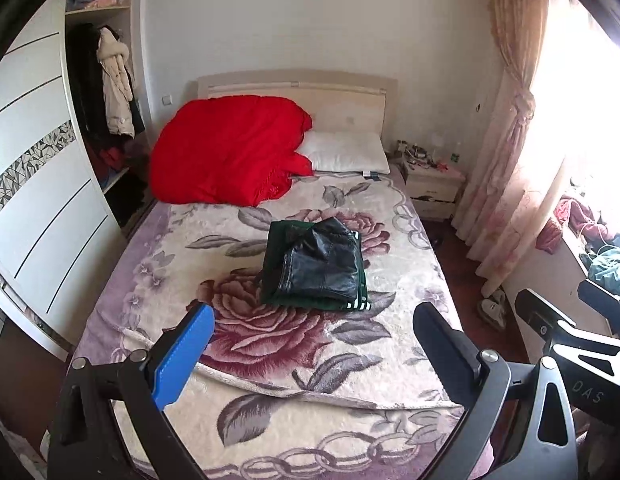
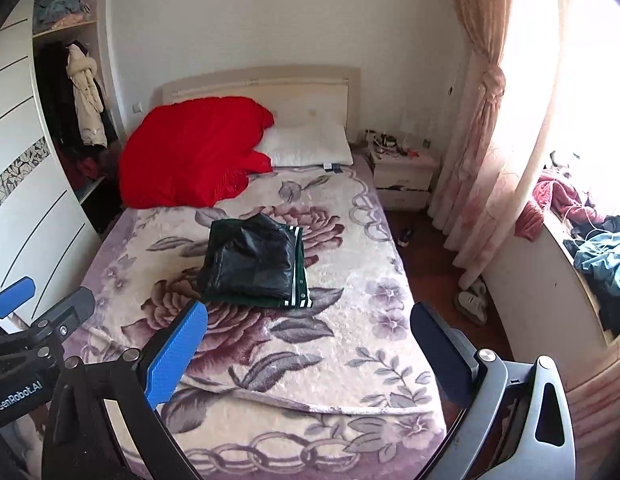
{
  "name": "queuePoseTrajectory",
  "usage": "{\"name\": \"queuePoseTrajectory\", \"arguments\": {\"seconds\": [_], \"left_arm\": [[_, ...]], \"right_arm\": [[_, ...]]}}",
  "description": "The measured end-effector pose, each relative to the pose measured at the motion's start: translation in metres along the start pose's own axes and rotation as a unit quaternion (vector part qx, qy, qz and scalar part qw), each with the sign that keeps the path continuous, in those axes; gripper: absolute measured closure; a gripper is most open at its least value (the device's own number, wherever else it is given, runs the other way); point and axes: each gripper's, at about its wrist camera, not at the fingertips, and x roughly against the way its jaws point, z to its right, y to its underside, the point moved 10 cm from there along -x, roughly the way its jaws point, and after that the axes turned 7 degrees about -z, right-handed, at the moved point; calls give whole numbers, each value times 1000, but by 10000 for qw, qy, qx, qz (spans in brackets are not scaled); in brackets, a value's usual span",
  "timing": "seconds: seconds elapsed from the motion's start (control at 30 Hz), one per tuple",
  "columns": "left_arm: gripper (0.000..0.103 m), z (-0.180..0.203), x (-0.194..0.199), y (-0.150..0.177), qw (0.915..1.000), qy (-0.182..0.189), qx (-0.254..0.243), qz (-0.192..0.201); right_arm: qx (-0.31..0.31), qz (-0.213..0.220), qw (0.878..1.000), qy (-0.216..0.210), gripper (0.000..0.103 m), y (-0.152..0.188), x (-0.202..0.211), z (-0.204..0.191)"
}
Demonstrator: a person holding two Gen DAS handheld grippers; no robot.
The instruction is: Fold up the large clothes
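Left gripper (image 1: 312,344) is hanging above the foot of the bed, jaws spread wide, gripping nothing. Straight ahead of it, well apart, the black leather jacket (image 1: 324,264) is sitting folded on top of a folded green garment with white stripes (image 1: 352,302), both lying mid-bed on the floral blanket (image 1: 270,360). Off to its right the other gripper's body is poking into view. Further ahead and left a red quilt (image 1: 230,148) is piled at the headboard, a white pillow (image 1: 346,152) lying beside it. A wardrobe (image 1: 42,208) is standing on the left, a curtain (image 1: 510,140) on the right.

Right gripper (image 2: 308,346) is also hovering over the foot of the bed, jaws wide, empty. The leather jacket (image 2: 254,260) is lying ahead and slightly left, well apart, its top flap puffing up a bit. The green garment (image 2: 298,280) is showing along the stack's right edge. The left gripper (image 2: 42,300) is showing at far left. A nightstand (image 2: 402,172) is standing ahead right; clothes are heaping on the window ledge (image 2: 550,248) at right.

Judgement: stack looks basically done. If tidying, coming in low from both sides and pressing the raised flap flat would be working best; the leather is likely stiff and springing back, and the plush blanket could be bunching under dragging.
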Motion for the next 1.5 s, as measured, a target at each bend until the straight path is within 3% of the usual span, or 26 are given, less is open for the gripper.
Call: {"name": "queuePoseTrajectory", "arguments": {"seconds": [0.33,0.77,1.5], "left_arm": [[1,-4,19,3,9996,-64,16,267],[1,-11,24,18,9996,-158,77,205],[1,-16,29,17,9995,-203,95,237]], "right_arm": [[-15,118,9999,-49,0,3,29,0],[20,120,9999,-90,0,11,38,-6],[194,-8,9995,-258,0,-3,37,-28]]}}
